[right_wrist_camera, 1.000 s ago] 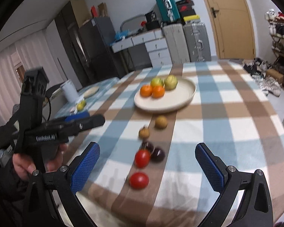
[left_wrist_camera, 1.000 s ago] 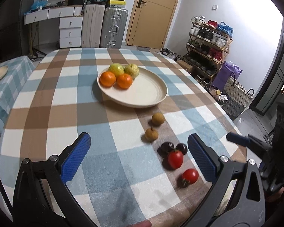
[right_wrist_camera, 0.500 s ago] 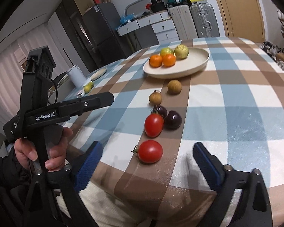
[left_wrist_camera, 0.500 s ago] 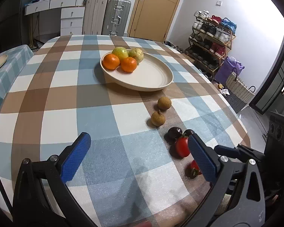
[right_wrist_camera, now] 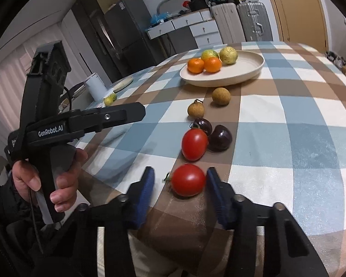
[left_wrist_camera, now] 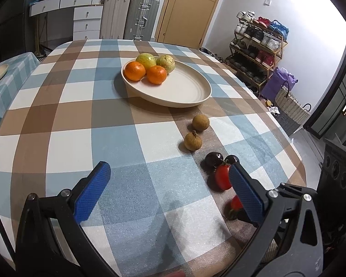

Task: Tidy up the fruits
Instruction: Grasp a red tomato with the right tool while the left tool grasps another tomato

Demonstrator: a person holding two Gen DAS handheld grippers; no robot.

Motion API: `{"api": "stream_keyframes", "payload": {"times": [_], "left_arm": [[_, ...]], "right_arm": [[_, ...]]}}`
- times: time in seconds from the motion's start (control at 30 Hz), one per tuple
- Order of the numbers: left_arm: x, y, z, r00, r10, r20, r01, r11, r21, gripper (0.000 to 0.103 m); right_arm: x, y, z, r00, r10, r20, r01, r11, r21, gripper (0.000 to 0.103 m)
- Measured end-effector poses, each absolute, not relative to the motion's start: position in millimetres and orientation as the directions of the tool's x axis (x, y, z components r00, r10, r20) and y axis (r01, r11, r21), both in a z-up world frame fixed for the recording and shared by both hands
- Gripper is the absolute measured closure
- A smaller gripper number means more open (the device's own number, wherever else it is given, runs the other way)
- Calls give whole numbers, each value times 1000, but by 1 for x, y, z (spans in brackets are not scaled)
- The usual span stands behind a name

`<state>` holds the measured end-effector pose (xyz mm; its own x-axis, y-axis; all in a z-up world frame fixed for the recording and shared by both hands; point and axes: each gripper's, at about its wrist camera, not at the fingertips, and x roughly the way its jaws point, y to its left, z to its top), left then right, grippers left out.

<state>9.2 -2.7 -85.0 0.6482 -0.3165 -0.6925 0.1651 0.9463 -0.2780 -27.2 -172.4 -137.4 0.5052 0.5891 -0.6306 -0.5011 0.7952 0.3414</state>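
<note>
Right claw (right_wrist_camera: 180, 180) straddles the nearest tomato (right_wrist_camera: 188, 180), one pad touching, not yet clamped; left claw (left_wrist_camera: 168, 187) hangs apart. Next: squeeze, lift toward the plate (right_wrist_camera: 246, 73) ahead.

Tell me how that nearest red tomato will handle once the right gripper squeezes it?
The tomato looks smooth and glossy, so it may slip between the right gripper pads. It is round and near the table edge, so it could roll off. Probably soft-skinned; squeeze gently.
</note>
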Motion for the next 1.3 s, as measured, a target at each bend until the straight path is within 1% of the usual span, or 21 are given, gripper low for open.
{"api": "stream_keyframes", "payload": {"times": [0.03,0.1,0.2,0.37,0.57,0.8,0.9,1.07,1.13,1.17,1.27,1.3], "left_arm": [[10,-3,-85,646,-316,-694,165,947,-277,1],[10,-4,-85,643,-315,-698,166,947,-275,1],[10,-4,-86,641,-314,-701,167,948,-272,1],[11,-7,-87,636,-314,-705,171,948,-269,1],[12,-11,-90,628,-323,-708,181,945,-271,1],[16,-34,-96,590,-353,-726,235,935,-264,1],[16,-51,-98,589,-347,-730,273,936,-224,1],[23,-73,-103,564,-358,-744,314,926,-208,1],[25,-77,-105,549,-376,-747,328,918,-222,9],[25,-79,-106,541,-381,-750,336,915,-223,11],[25,-86,-108,532,-381,-756,354,911,-211,23],[25,-87,-109,528,-384,-758,360,909,-210,30]], "right_arm": [[-27,-170,-138,507,582,-635,-502,799,331,65],[-26,-168,-140,511,561,-651,-491,812,314,67],[-24,-167,-142,500,569,-652,-497,806,322,72],[-24,-168,-142,502,574,-647,-499,803,325,73],[-22,-185,-137,527,595,-607,-469,799,377,73],[-18,-209,-128,574,589,-569,-433,808,400,73],[-16,-221,-126,584,610,-535,-418,791,446,73],[-16,-233,-123,609,600,-519,-405,798,447,73],[-16,-239,-123,612,604,-511,-400,794,458,73],[-16,-241,-124,612,605,-509,-397,792,464,73],[-16,-246,-126,611,615,-499,-393,782,483,73],[-16,-247,-127,609,618,-497,-394,779,488,73]]}}
